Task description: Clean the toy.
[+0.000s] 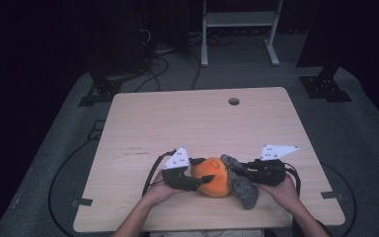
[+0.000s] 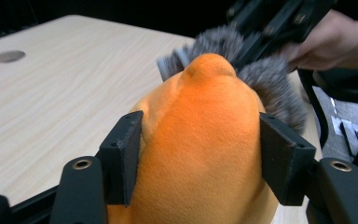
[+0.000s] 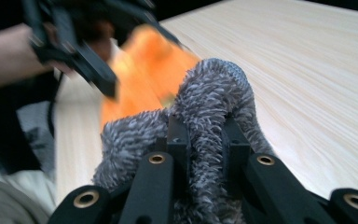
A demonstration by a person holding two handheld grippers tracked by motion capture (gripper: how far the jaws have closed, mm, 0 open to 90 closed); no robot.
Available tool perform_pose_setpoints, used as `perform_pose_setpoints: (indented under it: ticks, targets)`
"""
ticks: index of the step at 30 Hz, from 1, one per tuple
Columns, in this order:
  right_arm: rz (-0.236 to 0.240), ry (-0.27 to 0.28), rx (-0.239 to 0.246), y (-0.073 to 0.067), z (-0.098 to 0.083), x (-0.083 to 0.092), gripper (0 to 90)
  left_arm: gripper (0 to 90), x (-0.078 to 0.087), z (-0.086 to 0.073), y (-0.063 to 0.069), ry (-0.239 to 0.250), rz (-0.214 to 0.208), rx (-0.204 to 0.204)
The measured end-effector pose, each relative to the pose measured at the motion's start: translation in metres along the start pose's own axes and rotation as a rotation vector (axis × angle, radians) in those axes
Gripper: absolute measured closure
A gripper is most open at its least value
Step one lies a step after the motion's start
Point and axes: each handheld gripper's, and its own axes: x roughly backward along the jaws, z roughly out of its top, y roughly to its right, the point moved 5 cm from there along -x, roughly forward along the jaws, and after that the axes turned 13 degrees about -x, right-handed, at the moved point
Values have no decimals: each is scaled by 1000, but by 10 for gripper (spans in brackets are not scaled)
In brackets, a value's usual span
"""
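Near the wooden table's [image 1: 143, 123] front edge, we clamp our left gripper [image 1: 196, 178] on the plush toy's orange body [image 1: 213, 177], while our right gripper [image 1: 241, 170] pinches its grey fuzzy part [image 1: 242, 186] just beside.

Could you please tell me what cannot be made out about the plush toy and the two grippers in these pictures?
- Orange plush toy, left gripper view: its lower part is cut off by the bottom edge, and the left gripper hides its flanks.
- Grey fuzzy part, right gripper view: the stretch pinched in the right gripper is hidden by the pads.
- Right gripper view: the toy's orange part and the other gripper are motion-blurred.
- High view: how grey joins orange is too small.
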Motion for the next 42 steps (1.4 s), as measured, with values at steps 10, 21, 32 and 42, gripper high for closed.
perform_pose_setpoints:
  ticks: [10, 21, 32, 42]
  targets:
    - [87, 122, 15, -29, 26, 5, 772, 351, -10, 12, 10, -104, 106, -12]
    - [77, 95, -33, -20, 20, -10, 774, 146, 8, 9, -2, -26, 54, -48]
    - [43, 88, -36, -9, 9, 4, 773, 127, -9, -16, 2, -35, -124, 62]
    - [17, 96, -66, 4, 4, 13, 773, 83, -24, -16, 3, -84, -69, 59]
